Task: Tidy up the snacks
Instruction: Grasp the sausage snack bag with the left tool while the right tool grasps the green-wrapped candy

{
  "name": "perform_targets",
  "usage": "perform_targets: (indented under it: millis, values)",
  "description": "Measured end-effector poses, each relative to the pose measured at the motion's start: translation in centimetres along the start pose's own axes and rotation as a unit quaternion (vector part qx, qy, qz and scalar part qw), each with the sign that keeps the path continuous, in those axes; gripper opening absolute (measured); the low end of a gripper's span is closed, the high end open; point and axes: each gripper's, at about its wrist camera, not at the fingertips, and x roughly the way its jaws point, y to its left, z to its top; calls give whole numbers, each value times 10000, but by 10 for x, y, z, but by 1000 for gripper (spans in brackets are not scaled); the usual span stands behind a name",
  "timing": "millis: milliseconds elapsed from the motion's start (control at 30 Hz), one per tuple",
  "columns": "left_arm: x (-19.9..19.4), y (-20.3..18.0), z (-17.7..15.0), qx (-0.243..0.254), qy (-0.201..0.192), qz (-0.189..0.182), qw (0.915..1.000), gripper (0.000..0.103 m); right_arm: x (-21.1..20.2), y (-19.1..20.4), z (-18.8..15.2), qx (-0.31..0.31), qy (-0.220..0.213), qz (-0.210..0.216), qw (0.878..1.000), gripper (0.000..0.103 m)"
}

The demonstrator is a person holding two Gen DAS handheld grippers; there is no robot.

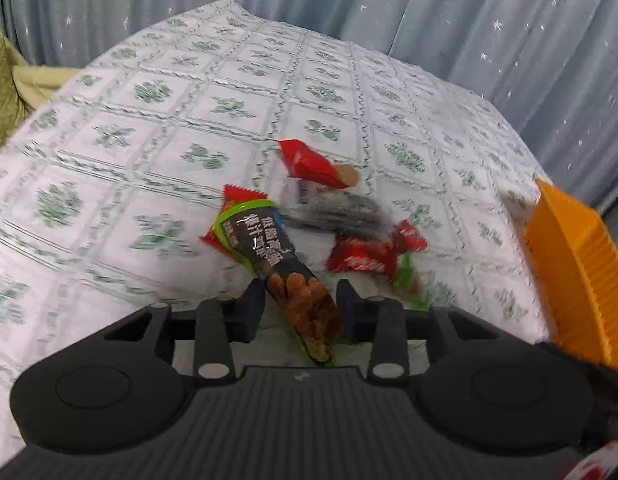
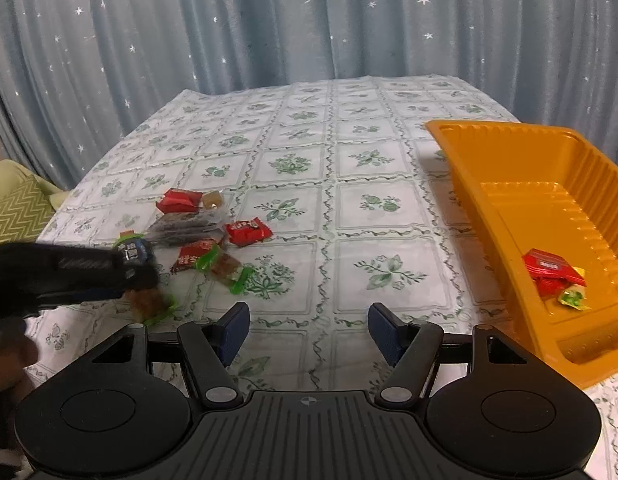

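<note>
A long dark snack packet (image 1: pixel 285 264) with a green edge lies between the pads of my left gripper (image 1: pixel 301 304), which is shut on its lower half. From the right wrist view the left gripper (image 2: pixel 141 276) comes in from the left over the same packet (image 2: pixel 135 252). Behind it lies a pile of snacks: a red packet (image 1: pixel 309 164), a clear grey packet (image 1: pixel 337 212), another red packet (image 1: pixel 365 256) and a green-ended candy (image 1: pixel 409 280). My right gripper (image 2: pixel 309 328) stands open over bare cloth, nothing between its fingers. The orange tray (image 2: pixel 509 152) at right holds red packets (image 2: pixel 549 268).
A white tablecloth (image 2: pixel 293 128) with green flower squares covers the table. A blue starred curtain (image 2: pixel 269 20) hangs close behind it. A green cushion (image 2: pixel 17 208) sits off the left edge. The tray (image 1: pixel 569 248) is at the right edge in the left wrist view.
</note>
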Motion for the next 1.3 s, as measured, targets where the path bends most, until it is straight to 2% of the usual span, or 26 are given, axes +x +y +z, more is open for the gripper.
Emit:
perform_targets:
  millis: [133, 400, 533, 667, 733, 833, 900, 967, 1067, 1300]
  values:
    - [-13, 13, -1, 213, 22, 267, 9994, 34, 6, 7, 5, -92, -43, 101, 9999, 67]
    - [3, 20, 6, 124, 20, 109, 9999, 33, 28, 20, 15, -415, -38, 193, 9989, 67]
    - [8, 16, 6, 381, 3, 178, 9991, 32, 40, 22, 19, -588, -23, 219, 9980, 67]
    - [0, 20, 3, 632, 77, 233, 9977, 28, 53, 31, 21, -1064, 12, 387, 9936, 67]
    - [-5, 24, 2, 663, 161, 139, 9976, 28, 59, 38, 21, -1440, 48, 532, 9881, 66]
    - [-11, 26, -3, 712, 221, 39, 9972, 28, 67, 48, 20, -1929, 59, 625, 9792, 44]
    - [-11, 26, -5, 751, 261, 25, 9968, 28, 73, 50, 20, -2027, 72, 651, 9771, 40]
    - [-10, 26, -7, 756, 236, 30, 9969, 28, 76, 53, 19, -2155, 53, 702, 9740, 26]
    - [-8, 26, -7, 694, 204, 60, 9974, 30, 76, 55, 19, -2185, 80, 682, 9734, 23]
    - [-5, 21, -8, 771, -59, 216, 9968, 32, 60, 43, 15, -1555, 199, 645, 9855, 22]
